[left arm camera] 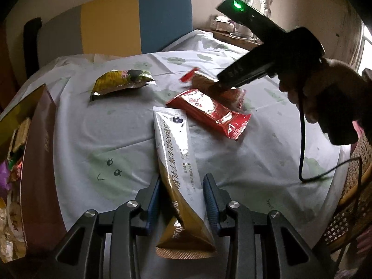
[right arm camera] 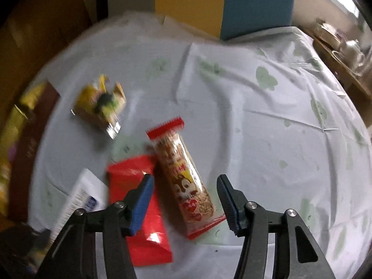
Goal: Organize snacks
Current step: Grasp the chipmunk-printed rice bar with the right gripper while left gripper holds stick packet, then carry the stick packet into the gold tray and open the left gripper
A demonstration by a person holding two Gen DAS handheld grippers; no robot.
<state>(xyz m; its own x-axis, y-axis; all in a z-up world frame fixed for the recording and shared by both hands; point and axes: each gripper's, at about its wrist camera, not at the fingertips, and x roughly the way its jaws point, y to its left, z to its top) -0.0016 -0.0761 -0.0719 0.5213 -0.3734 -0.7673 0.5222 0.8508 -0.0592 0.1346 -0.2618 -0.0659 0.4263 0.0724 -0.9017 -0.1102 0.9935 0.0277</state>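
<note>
Right wrist view: right gripper stands apart astride the cereal bar; centre before clamping. Left gripper clamps the sachet.

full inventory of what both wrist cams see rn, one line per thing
silver-and-gold sachet: 1, silver top, gold bottom, clamped in the left gripper, upper end over the table
red wrapper: 1, red, flat on the cloth, mid-table
clear cereal bar: 1, clear with red ends, beside the red wrapper, between the right gripper's fingers
yellow packet: 1, yellow and green, far left on the cloth
box: 1, brown outside, gold inside, table's left edge, snacks in it
tablecloth: 1, white with pale green prints, covers the table
chair: 1, grey, yellow, blue, behind the table
left gripper: 1, black, blue pads
right gripper: 1, black, blue pads
hand: 1, holds the right gripper
</note>
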